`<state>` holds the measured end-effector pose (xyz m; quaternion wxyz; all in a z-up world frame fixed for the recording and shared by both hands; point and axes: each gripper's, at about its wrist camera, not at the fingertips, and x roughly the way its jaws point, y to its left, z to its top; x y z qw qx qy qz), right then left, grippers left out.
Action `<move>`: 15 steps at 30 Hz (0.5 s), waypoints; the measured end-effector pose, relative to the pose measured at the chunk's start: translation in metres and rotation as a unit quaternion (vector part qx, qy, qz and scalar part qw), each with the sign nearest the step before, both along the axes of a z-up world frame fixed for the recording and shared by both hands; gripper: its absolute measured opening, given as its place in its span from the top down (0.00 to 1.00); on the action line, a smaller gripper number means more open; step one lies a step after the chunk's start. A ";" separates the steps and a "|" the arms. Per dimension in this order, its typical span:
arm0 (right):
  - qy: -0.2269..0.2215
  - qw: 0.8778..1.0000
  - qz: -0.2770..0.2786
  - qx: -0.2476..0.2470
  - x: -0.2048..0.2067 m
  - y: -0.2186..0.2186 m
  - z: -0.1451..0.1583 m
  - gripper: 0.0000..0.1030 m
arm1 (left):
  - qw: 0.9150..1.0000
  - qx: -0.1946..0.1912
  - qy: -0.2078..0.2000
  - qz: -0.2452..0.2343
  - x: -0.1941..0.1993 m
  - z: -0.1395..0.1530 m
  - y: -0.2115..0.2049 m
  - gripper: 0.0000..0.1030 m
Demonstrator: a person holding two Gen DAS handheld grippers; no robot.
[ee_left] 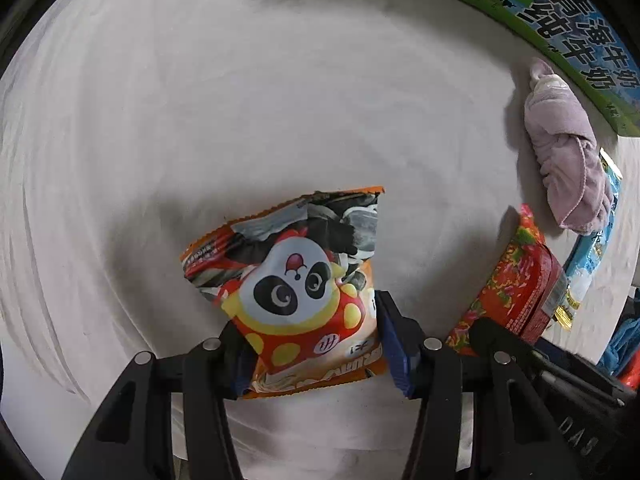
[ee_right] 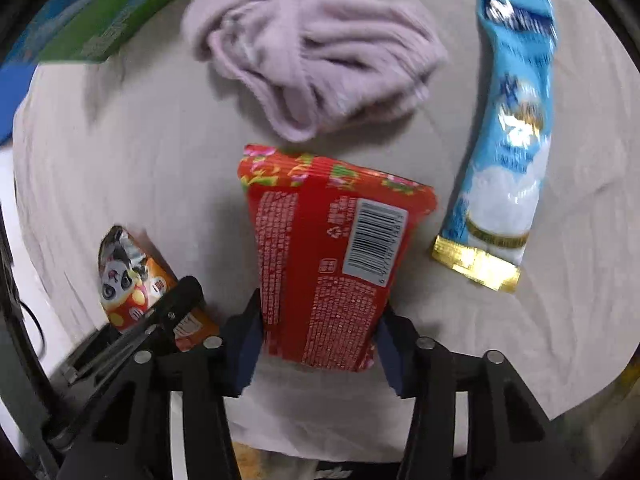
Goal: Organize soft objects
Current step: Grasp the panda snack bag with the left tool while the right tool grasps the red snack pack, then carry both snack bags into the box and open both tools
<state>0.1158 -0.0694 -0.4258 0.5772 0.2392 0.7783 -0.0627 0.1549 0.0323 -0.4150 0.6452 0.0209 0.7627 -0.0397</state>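
Above the white cloth (ee_left: 160, 120), left gripper (ee_left: 312, 356) clamps a puffy panda snack bag (ee_left: 296, 284); right gripper (ee_right: 318, 344) clamps a red packet (ee_right: 328, 252).

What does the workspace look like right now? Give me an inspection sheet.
Surface: wrinkled white cloth.
Job's things: panda snack bag in left gripper; red packet in right gripper.
Clutter: lilac towel bunched; blue stick pack lying flat beside it.
Grippers: each closed on its packet.
Cables: dark cable at the left edge.
Surroundings: green-blue milk carton at the far side.
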 end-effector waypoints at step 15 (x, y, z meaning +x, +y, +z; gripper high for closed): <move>-0.065 0.991 0.115 -0.035 -0.053 -0.025 0.064 0.54 | 0.998 -0.053 -0.045 -0.012 -0.036 0.056 -0.038 0.62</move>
